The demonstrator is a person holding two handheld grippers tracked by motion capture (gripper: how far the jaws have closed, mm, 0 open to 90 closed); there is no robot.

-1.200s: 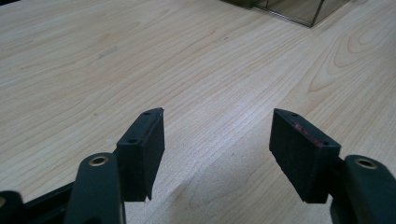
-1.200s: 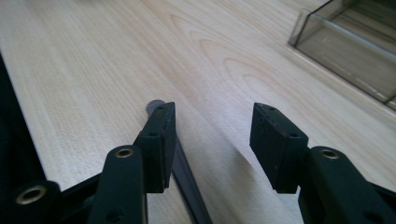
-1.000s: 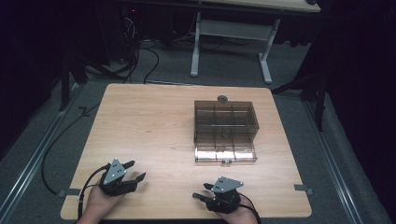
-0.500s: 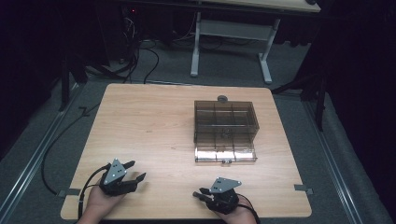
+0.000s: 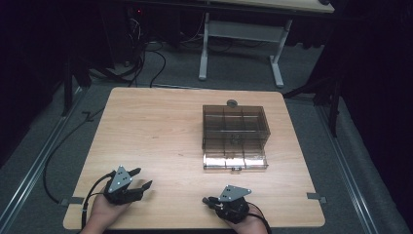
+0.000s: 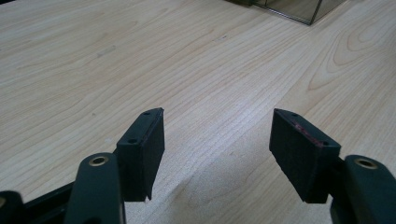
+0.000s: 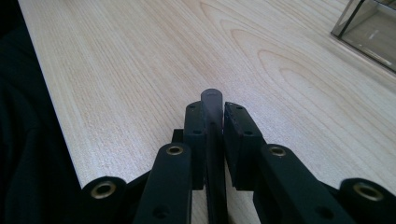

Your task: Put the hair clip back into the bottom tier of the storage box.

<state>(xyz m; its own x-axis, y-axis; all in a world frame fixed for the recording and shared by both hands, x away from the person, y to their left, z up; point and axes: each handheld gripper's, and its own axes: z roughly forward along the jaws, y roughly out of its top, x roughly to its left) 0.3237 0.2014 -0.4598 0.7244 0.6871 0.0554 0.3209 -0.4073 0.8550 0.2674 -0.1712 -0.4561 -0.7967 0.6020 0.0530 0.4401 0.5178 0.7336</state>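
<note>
we are holding the right gripper low at the near edge of the table, its jaws just having been closing and now pressing on a thin dark flat piece, whose rounded tip is sticking out beyond the pads. we are keeping the left gripper spread wide with nothing between its jaws. the compartment box is sitting well apart, toward the far right of the pale wood. cables are lying on the grey floor beyond.
</note>
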